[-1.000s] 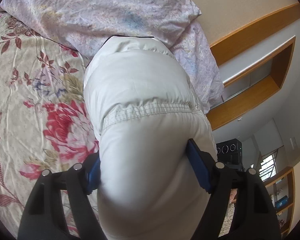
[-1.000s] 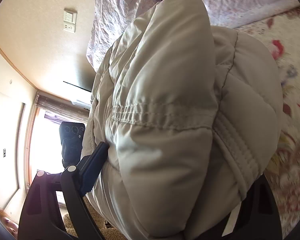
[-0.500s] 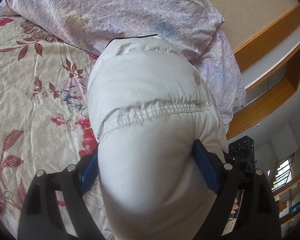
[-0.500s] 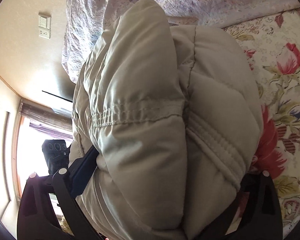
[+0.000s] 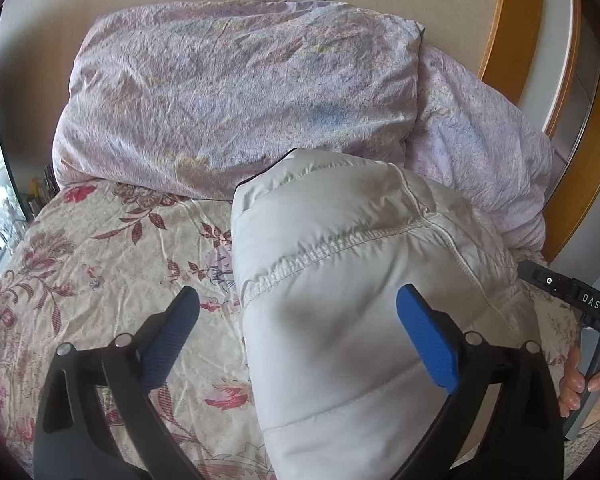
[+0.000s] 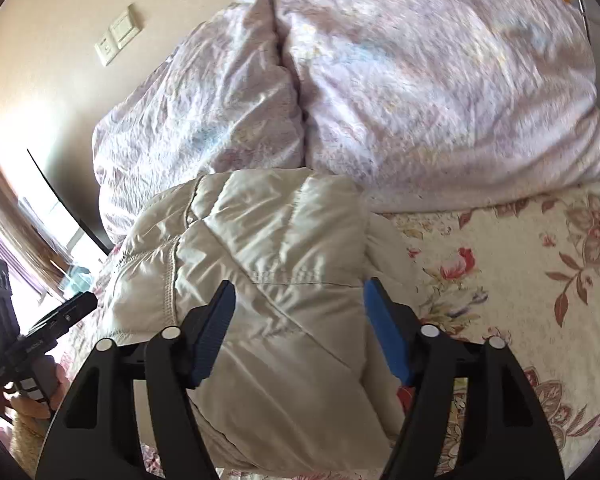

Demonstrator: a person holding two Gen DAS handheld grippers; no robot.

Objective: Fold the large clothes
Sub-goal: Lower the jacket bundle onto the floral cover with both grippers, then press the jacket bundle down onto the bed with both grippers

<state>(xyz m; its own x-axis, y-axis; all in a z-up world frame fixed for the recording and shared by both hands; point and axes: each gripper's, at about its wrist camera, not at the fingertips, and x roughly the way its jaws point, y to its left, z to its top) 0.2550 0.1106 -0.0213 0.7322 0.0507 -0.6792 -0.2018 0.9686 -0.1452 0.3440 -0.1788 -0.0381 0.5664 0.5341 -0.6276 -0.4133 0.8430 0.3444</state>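
A folded pale padded jacket [image 5: 340, 280] lies on the floral bedsheet [image 5: 112, 264], its far end against the lilac pillows. My left gripper [image 5: 298, 294] hovers above its near end. Its jaws are opening wide: one blue pad [image 5: 168, 336] is over the sheet, the other over the jacket, neither pressing. In the right wrist view the same jacket [image 6: 268, 240] looks beige. My right gripper [image 6: 299, 286] hangs over it. Its jaws are closing, with the jacket below and between the fingers, and the pads are not gripping it.
Two lilac pillows [image 6: 420, 80] are stacked against the wall behind the jacket. The right-hand tool [image 5: 572, 296] and a hand [image 5: 580, 376] show at the left view's right edge. A wall switch [image 6: 118, 38] and a wooden frame [image 5: 512, 40] are beyond.
Both grippers have let go of the jacket bundle they were squeezing. They have lifted and rolled level, and the jacket now rests on the bed.
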